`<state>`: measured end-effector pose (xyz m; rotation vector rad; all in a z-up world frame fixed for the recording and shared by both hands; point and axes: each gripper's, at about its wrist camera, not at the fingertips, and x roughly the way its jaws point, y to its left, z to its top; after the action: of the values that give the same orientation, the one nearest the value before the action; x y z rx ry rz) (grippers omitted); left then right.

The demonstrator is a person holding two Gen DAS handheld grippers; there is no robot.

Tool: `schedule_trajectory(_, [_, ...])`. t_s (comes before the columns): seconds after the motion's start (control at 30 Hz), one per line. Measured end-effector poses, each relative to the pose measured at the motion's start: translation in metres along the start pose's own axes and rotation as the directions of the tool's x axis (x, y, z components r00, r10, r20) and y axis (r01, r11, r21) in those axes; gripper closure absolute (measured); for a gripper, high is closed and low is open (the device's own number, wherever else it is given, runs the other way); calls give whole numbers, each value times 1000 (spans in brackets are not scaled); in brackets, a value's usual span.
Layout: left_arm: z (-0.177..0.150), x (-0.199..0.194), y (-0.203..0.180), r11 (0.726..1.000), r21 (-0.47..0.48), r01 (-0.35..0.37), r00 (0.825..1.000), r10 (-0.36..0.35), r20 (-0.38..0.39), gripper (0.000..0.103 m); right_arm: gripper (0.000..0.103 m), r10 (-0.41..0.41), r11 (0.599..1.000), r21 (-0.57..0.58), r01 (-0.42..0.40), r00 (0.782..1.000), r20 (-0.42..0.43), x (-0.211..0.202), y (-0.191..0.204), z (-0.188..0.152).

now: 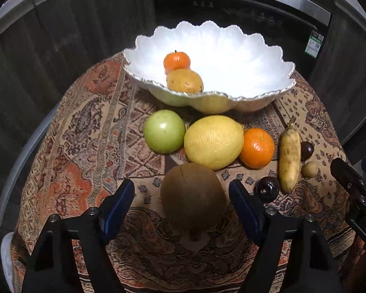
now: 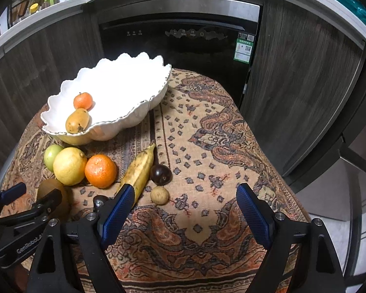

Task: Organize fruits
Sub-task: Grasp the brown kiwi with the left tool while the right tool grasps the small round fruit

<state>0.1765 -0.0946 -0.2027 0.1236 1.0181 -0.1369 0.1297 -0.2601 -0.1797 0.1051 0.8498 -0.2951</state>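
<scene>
We are holding the left gripper with its jaws released around the kiwi; the kiwi is sitting between the 2 blue pads, and a gap is showing on each side, so no pad is pressing it. Just beyond the kiwi, the lemon is lying on the patterned cloth, with the green apple touching it to the left and the orange touching it to the right. Further right of the jaws, the banana is lying lengthwise, with a dark plum near its close end. Far ahead, the white scalloped bowl is holding 1 small mandarin and 1 yellow pear.

We are holding the right gripper released, with nothing between its pads. The banana's close end is passing just behind the left pad. A small tan fruit is lying ahead of the jaws, left of centre, and a second dark plum is lying just beyond it, beside the banana.
</scene>
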Motion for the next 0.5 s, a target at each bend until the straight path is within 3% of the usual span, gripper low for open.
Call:
schedule_trajectory(0.27, [-3,17,-5,1000,-4,31,999,-31,-44,43,17,7,1000,-4,-7,1000,-14,8,1,-4])
schedule_trajectory(0.5, [-5,19,-8,1000,2,30,999,-30,-39,46,17,-1,1000,1,1,1000,-27,13,-3,-6])
